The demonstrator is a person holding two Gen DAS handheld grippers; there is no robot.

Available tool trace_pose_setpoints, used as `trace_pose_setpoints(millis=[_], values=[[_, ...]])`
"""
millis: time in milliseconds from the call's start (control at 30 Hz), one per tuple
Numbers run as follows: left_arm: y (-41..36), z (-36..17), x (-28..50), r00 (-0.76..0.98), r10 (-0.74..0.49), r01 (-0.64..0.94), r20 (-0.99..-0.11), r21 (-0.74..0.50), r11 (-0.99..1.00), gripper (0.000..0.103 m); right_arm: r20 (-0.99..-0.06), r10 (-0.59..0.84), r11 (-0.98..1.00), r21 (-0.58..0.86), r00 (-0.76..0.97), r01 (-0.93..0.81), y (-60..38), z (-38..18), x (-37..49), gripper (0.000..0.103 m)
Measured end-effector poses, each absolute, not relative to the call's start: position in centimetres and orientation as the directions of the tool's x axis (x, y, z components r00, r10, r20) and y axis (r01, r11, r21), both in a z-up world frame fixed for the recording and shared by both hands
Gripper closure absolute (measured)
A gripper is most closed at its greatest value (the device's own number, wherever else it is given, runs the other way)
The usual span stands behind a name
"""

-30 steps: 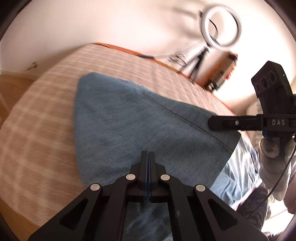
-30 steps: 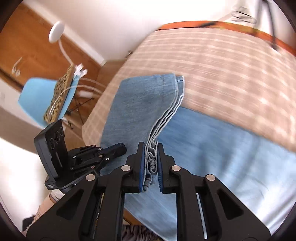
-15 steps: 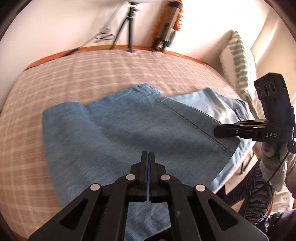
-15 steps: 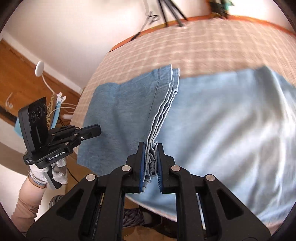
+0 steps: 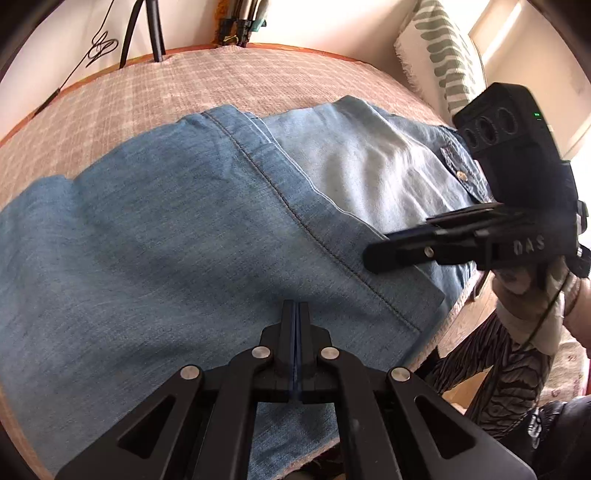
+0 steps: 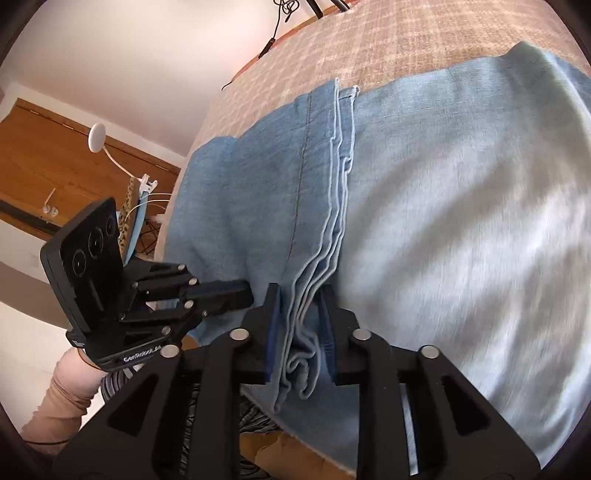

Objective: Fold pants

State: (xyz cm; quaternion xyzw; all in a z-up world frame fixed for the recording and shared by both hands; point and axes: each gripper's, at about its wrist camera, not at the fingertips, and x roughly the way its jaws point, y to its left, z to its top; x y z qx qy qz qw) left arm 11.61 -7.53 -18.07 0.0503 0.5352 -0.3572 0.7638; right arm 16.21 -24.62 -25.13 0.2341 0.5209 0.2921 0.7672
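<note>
Light blue denim pants [image 5: 155,236] lie on a checked bedcover [image 5: 240,81], the leg part folded over toward the waistband [image 5: 461,173]. My left gripper [image 5: 294,306] is shut just above the folded layer, nothing visible between its pads. My right gripper [image 6: 301,295] holds the stacked hem edges [image 6: 317,280] of the pants between its blue pads [image 6: 274,325], the jaws slightly parted around the cloth. It shows from the side in the left wrist view [image 5: 373,254], at the hem seam. The left gripper shows in the right wrist view [image 6: 243,291].
A striped pillow [image 5: 439,48] lies at the far right of the bed. Tripod legs [image 5: 155,29] and cables stand behind the bed by the wall. A blue chair [image 6: 136,221] and a lamp [image 6: 96,137] are beside the bed. The bed's near edge [image 5: 461,306] is close.
Both grippers have carried the folded leg across toward the waistband and lowered it. The right jaws have widened a little around the hem. The left stays shut.
</note>
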Motion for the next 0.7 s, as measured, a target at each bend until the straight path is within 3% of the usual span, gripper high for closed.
trace_pose_setpoints(millis=[133, 400, 533, 700], values=[[-6.9, -18.5, 11.7, 0.168, -0.523, 0.580, -0.836, -0.346, 0.738, 0.103, -0.620, 0.739, 0.670, 0.717, 0.263, -0.194, -25.6, -25.7, 18.3, 0.075], [-8.3, -18.1, 11.1, 0.197, -0.478, 0.604, -0.856, -0.278, 0.747, 0.103, -0.598, 0.750, 0.651, 0.743, 0.281, -0.156, -25.0, -26.0, 22.0, 0.075], [-8.5, -18.1, 10.8, 0.204, -0.475, 0.604, -0.856, -0.272, 0.749, 0.103, -0.626, 0.697, 0.701, 0.697, 0.350, -0.151, -24.3, -25.3, 21.8, 0.090], [-8.9, -17.1, 9.8, 0.226, -0.471, 0.620, -0.853, -0.247, 0.745, 0.103, -0.641, 0.640, 0.755, 0.629, 0.425, -0.188, -23.4, -22.8, 20.0, 0.093]])
